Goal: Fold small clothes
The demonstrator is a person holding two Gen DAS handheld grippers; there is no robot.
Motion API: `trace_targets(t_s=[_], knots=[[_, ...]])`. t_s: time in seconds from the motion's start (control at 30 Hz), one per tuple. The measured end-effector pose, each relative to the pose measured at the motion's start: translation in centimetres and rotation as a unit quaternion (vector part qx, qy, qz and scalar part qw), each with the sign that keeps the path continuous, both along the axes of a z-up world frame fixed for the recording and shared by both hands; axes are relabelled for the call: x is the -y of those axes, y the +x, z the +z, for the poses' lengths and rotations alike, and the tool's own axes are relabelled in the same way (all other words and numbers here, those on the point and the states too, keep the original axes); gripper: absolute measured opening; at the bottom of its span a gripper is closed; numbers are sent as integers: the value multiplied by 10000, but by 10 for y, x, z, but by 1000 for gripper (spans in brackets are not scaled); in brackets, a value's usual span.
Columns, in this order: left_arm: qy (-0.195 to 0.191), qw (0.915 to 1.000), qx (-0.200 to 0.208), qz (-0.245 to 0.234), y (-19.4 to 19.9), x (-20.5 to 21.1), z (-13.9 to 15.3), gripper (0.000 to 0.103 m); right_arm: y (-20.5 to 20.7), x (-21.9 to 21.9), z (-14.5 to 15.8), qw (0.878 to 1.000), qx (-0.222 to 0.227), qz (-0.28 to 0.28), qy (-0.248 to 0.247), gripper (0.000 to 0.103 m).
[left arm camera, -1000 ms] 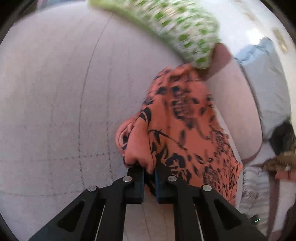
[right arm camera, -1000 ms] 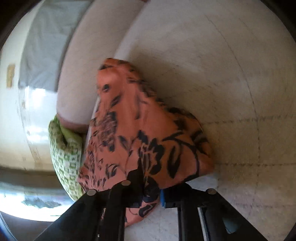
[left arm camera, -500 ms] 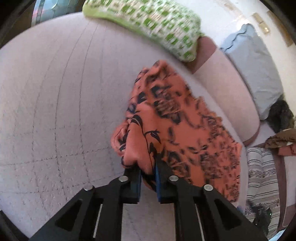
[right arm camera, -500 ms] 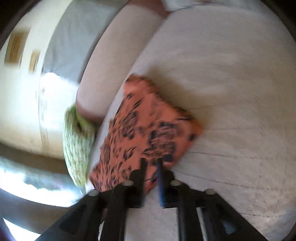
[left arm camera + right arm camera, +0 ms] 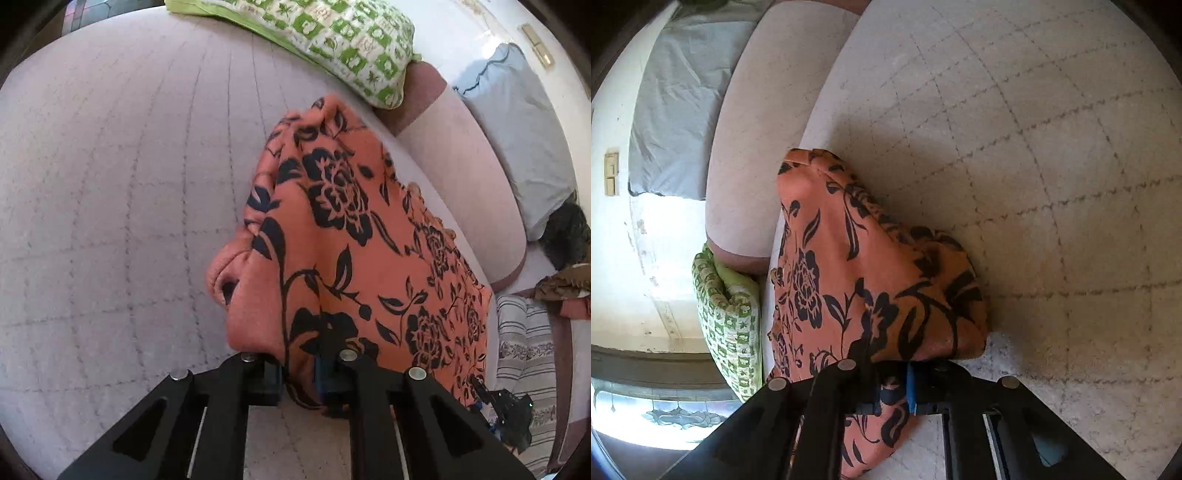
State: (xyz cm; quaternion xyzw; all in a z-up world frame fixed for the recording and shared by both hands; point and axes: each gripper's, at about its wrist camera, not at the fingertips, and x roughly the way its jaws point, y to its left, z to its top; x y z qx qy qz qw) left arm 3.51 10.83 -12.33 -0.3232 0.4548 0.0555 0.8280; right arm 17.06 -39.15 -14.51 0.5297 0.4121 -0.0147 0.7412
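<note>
Two grippers, left (image 5: 299, 373) and right (image 5: 892, 387), each pinch an edge of the orange garment (image 5: 354, 240), which lies on the sofa (image 5: 110, 184) toward its one-o'clock corner; the right jaws have just closed. Carry both edges level so the fold lands square.

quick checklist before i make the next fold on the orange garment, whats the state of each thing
1. Left tool clamped on the garment: ok, cloth pinched between its fingers.
2. Right tool clamped on the garment: ok; it has just been closing, cloth between its fingers.
3. Garment flat: not ok, bunched and draped.
4. Bedspread free beside the garment: ok.
5. Pillow clear of the garment: cannot tell, close.
</note>
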Motion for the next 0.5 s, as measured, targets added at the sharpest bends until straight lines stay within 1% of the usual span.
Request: trace_targets(t_s=[0.03,0.13,0.2,0.27,0.33,0.4,0.43,0.47,0.5], knots=[[172,9998,105,-73,-3,3,9,11,-5,-3,11,9997,151,59,-171,9],[428,9983,369,-154,-17,10,33,10,-28,-7,45,9972,610,141,-416,8],[492,9975,468,-192,-22,15,45,9,-44,-13,64,9947,842,172,-561,8],[501,9970,526,-270,-29,15,57,9,-71,-23,87,9906,1127,228,-744,8],[488,9972,492,-286,-33,11,63,9,-97,-27,98,9892,1195,216,-818,8],[460,9976,396,-335,-39,7,56,10,-133,-31,96,9884,1143,350,-939,8],[261,9988,382,-130,-40,1,49,10,-141,-31,90,9882,1044,424,-1039,8],[93,9996,251,-63,-40,-2,40,10,-150,-28,74,9914,832,424,-917,9],[100,9998,146,-17,-48,-4,32,11,-158,-23,57,9959,659,292,-540,11]])
